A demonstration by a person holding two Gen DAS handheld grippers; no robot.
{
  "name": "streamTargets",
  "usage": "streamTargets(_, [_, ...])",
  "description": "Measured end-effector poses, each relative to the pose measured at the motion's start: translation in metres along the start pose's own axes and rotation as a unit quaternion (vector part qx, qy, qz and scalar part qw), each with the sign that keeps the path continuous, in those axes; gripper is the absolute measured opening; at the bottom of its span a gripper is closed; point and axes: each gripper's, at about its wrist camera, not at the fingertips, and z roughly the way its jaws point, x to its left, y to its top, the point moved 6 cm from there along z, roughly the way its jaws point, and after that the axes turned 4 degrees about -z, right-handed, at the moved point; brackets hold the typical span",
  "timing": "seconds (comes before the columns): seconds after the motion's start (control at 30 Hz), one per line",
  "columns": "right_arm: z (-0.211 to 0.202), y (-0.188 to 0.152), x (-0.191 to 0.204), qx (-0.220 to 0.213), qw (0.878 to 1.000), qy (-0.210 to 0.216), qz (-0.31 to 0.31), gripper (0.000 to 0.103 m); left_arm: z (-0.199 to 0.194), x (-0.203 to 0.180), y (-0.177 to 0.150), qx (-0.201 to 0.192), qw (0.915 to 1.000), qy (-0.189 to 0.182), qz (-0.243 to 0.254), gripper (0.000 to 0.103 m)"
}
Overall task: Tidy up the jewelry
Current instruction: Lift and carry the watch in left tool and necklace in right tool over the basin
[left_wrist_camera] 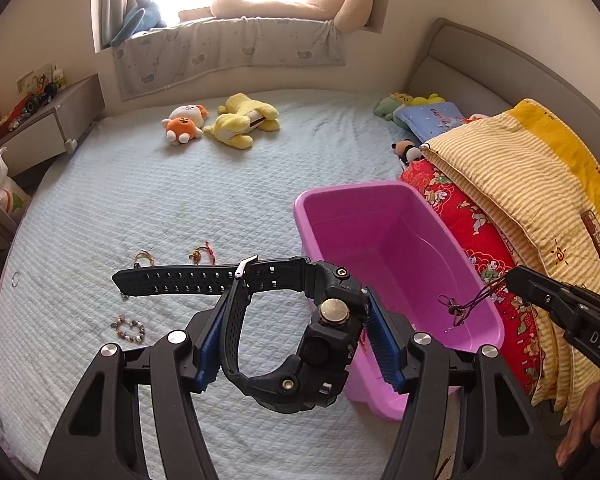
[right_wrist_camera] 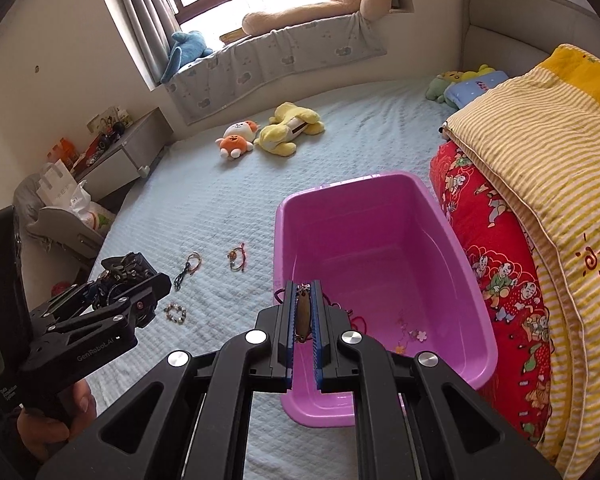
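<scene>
Left tongs (left_wrist_camera: 296, 332) clamp chunky black rubber watch (left_wrist_camera: 324, 344), pink plastic tub (left_wrist_camera: 316, 204) just right; right tongs (right_wrist_camera: 303, 316) pinch brass-coloured pendant (right_wrist_camera: 302, 312) w/ cord, over tub's near-left rim.

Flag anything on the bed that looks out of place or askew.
Nothing is damaged or spilled. Several bracelets lie loose on the bedspread left of the pink tub, not yet in it. The black watch sits tilted between the left gripper fingers, its strap sticking out sideways.
</scene>
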Motion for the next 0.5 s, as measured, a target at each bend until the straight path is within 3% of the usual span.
streamTargets(0.13, [0.010, 0.003, -0.025, 0.026, 0.999, 0.021, -0.033, 0.007, 0.016, -0.036, 0.002, 0.011, 0.9996, 0.007, -0.024, 0.060])
streamTargets(0.5, [0.046, -0.016, -0.081, 0.078, 0.996, 0.032, -0.011, 0.007, 0.063, -0.081, -0.007, 0.063, 0.9975, 0.025, -0.019, 0.060])
